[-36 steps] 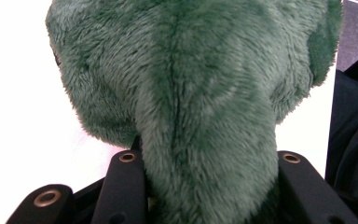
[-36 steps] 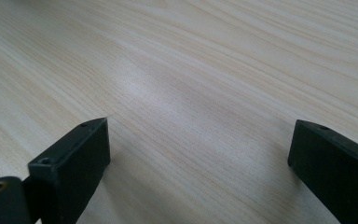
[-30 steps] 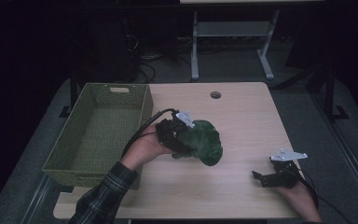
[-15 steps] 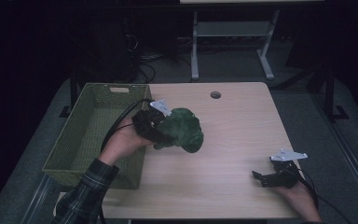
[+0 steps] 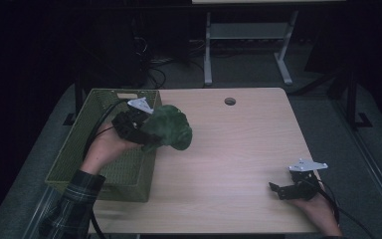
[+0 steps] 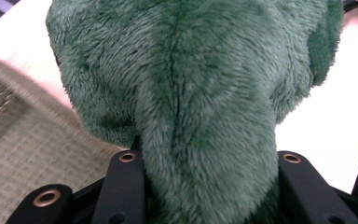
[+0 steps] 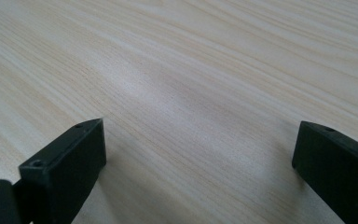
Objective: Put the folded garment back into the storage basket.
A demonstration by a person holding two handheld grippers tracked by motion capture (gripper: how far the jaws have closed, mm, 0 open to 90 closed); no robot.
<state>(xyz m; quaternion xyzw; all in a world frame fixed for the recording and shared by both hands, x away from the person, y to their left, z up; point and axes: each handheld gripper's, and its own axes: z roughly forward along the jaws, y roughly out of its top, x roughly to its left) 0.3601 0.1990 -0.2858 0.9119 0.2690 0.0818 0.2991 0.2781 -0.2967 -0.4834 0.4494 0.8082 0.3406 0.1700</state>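
Observation:
A green plush toy [image 5: 170, 128] hangs in the air over the right rim of the green woven basket [image 5: 79, 149]. My left gripper [image 5: 146, 133] is shut on it. In the left gripper view the fuzzy toy [image 6: 191, 93] bulges out between the two black jaws, with basket weave [image 6: 23, 158] below left and table to the right. My right gripper [image 5: 277, 190] rests on the table near the front right corner. Its jaws stand wide apart with bare wood [image 7: 191, 116] between them in the right gripper view.
The wooden table [image 5: 238, 149] has a round cable hole [image 5: 230, 101] near its far edge. The basket sits along the table's left side. A metal stand [image 5: 243, 45] and cables lie on the dark floor behind.
My left gripper has carried the plush toy leftward and a little up, from mid-table to over the basket's right rim. The right gripper has stayed put.

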